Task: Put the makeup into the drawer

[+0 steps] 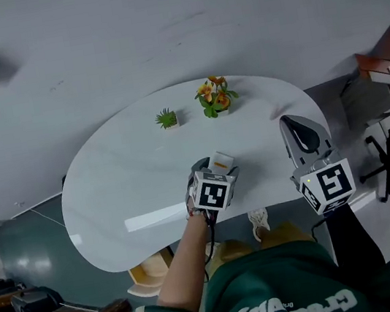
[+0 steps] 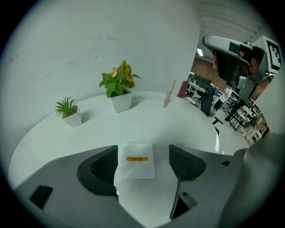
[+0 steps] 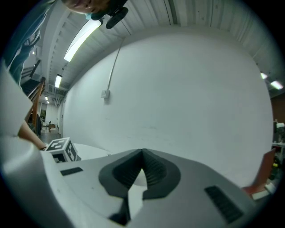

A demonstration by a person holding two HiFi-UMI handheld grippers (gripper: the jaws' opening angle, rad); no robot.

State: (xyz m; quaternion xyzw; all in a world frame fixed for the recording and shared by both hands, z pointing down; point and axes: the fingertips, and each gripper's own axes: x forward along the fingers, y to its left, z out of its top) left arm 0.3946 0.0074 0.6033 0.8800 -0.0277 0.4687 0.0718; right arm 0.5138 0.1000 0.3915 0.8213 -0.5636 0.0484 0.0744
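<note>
The left gripper (image 2: 145,165) has its 2 jaws spread astride the white makeup box (image 1: 221,160) lying flat on the table (image 1: 131,170), so I'd sink lower and squeeze its sides squarely; the right gripper (image 3: 142,164) has its jaws pressed together, empty.

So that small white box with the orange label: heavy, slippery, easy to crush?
The white box looks like thin card, so probably light and crushable under a hard squeeze. Its flat, straight sides should suit the left hand-held gripper, whose jaws stand open around it. On the glossy table it may slide if nudged.
</note>
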